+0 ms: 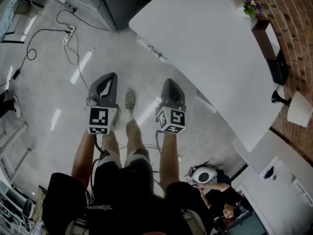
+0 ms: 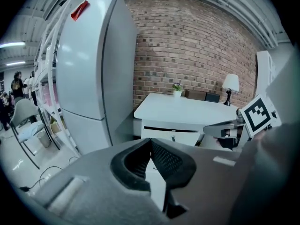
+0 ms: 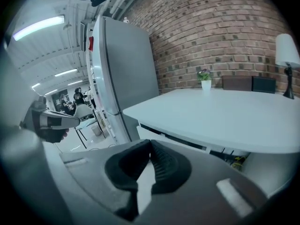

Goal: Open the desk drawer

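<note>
left claw [image 2: 151, 142]: tips together, nothing between
counter [image 2: 187, 110]: white, ahead, against brick wall [image 2: 197, 46]
drawer [image 2: 164, 134]: under counter top, closed
fridge [image 2: 89, 69]: tall, grey, left of counter
lamp [image 2: 230, 84], potted plant [image 2: 176, 89]: on counter, at back

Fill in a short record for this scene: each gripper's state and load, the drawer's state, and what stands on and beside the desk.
left gripper: jaws shut, nothing between them
right gripper: jaws shut, nothing between them
desk: white, against the brick wall, touched by neither gripper
drawer: under the desk top, looks closed
on the desk: potted plant, lamp
beside the desk: fridge
</note>
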Tool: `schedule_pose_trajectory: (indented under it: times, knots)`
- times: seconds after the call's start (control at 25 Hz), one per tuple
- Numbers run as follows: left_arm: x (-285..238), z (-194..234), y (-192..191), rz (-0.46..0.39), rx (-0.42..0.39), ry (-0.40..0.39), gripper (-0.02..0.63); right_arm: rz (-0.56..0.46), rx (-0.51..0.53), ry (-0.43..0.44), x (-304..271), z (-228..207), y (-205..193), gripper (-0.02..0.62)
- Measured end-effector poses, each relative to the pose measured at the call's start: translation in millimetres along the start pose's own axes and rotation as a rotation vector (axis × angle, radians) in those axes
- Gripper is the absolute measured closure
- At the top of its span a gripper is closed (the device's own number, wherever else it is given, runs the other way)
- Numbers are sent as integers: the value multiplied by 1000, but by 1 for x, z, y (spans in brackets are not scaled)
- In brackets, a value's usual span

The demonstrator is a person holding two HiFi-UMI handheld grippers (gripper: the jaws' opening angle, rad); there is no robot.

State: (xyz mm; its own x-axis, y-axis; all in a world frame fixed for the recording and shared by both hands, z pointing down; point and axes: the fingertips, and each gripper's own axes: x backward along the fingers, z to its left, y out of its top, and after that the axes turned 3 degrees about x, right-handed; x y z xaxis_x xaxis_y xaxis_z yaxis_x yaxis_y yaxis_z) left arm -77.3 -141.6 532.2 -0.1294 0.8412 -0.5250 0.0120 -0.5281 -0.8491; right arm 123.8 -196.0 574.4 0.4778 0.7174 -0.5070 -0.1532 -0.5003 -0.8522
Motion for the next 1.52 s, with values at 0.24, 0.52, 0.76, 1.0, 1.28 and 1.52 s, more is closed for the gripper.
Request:
schedule_pose_trajectory:
  times: [0.24,0.52,0.76,1.0,1.28,1.52]
  knots:
    - [-33,5,-35,19,20,9,595,34,-29,17,-40,-8,-37,591]
    - [-66,13,-77,45,28,1,595,43,-112,12,-88,-21,-73,591]
    - [-78,18,-105,70,33,0,595,-6,-471,68,-120,-26,-95,591]
    - [-82,18,-120,99,46,-4,595,-124,-855,195,-152,-29,-96,430]
    - [-88,26,-132,108,66,2,595,-111,-1142,109,-176,-44,-125,430]
    - [-90,32,-136,115,71,11,595,-119,-1206,118,-190,-44,-127,437]
